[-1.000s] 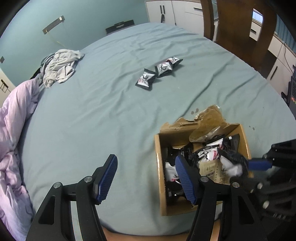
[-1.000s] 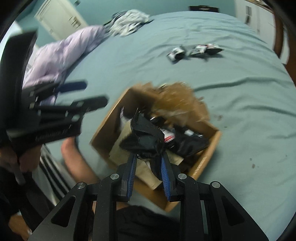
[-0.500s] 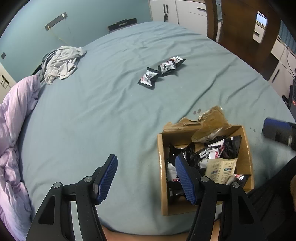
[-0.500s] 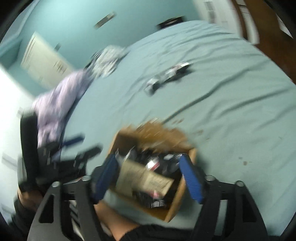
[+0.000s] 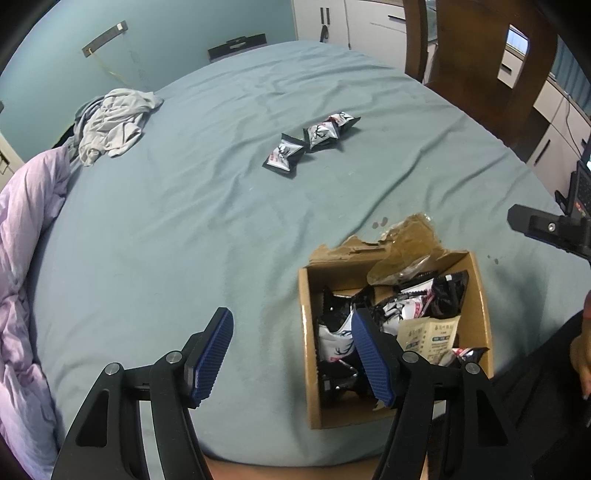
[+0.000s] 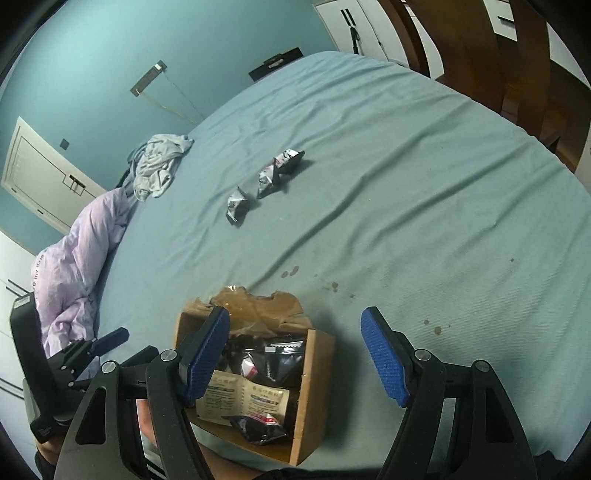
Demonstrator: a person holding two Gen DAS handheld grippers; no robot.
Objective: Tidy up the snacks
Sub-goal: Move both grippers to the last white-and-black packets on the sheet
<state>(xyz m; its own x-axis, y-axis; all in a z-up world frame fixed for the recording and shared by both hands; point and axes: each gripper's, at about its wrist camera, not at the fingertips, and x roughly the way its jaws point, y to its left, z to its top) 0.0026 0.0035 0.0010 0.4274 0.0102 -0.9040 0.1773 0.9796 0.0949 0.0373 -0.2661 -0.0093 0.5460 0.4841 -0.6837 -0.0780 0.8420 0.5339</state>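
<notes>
An open cardboard box [image 5: 307, 350] [image 6: 314, 387] with a torn flap sits at the near edge of the blue-green bed sheet [image 5: 166, 240]. It holds several black-and-white snack packets [image 5: 402, 308] and a beige sachet [image 5: 432, 332] [image 6: 247, 402]. Three more packets [image 5: 284, 157] [image 6: 267, 179] lie in a row farther up the bed. My left gripper [image 5: 291, 356] stands open over the box's left wall, holding nothing. My right gripper [image 6: 295, 356] is open and empty above the box's far right corner. Its left finger covers part of the box.
Grey clothes [image 5: 110, 125] and a lilac duvet [image 5: 26, 258] lie along the bed's left side. A brown wooden frame [image 5: 480, 55] and white cabinets [image 5: 321, 18] stand beyond the far right edge. Small dark stains [image 6: 332, 286] dot the sheet near the box.
My right gripper, earlier shut on a black packet over the box, has opened and let it go. It has rolled and drawn back to the right. The left gripper has stayed put.
</notes>
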